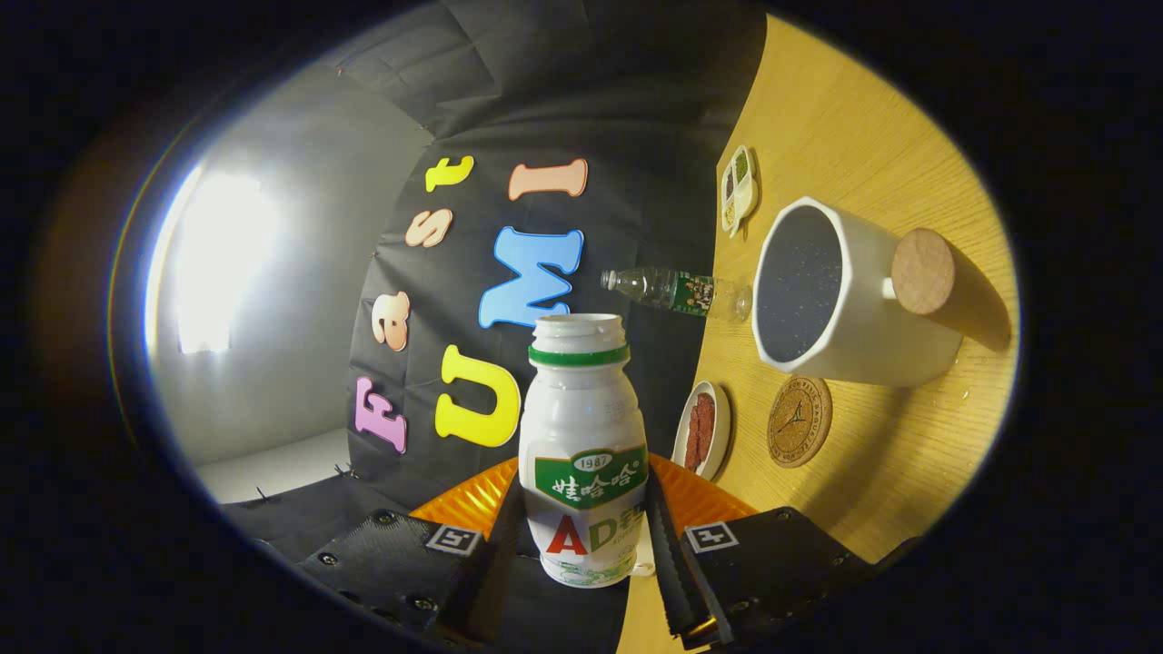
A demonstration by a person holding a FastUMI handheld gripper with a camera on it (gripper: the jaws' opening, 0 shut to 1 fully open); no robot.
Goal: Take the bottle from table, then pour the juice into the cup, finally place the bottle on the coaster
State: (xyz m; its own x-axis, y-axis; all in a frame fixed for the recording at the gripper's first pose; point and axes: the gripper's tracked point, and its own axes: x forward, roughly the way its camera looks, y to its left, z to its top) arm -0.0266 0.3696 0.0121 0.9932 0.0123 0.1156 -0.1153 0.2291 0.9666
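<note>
We've got the claw (pixel 586 536) clamped on the white bottle (pixel 583 445), both fingers pressing its sides, cap off and the whole view rolled sideways. Beyond the fingers to the right sits the white cup (pixel 845 300) on the table (pixel 872 145), with the round coaster (pixel 800 421) just beside it.
</note>
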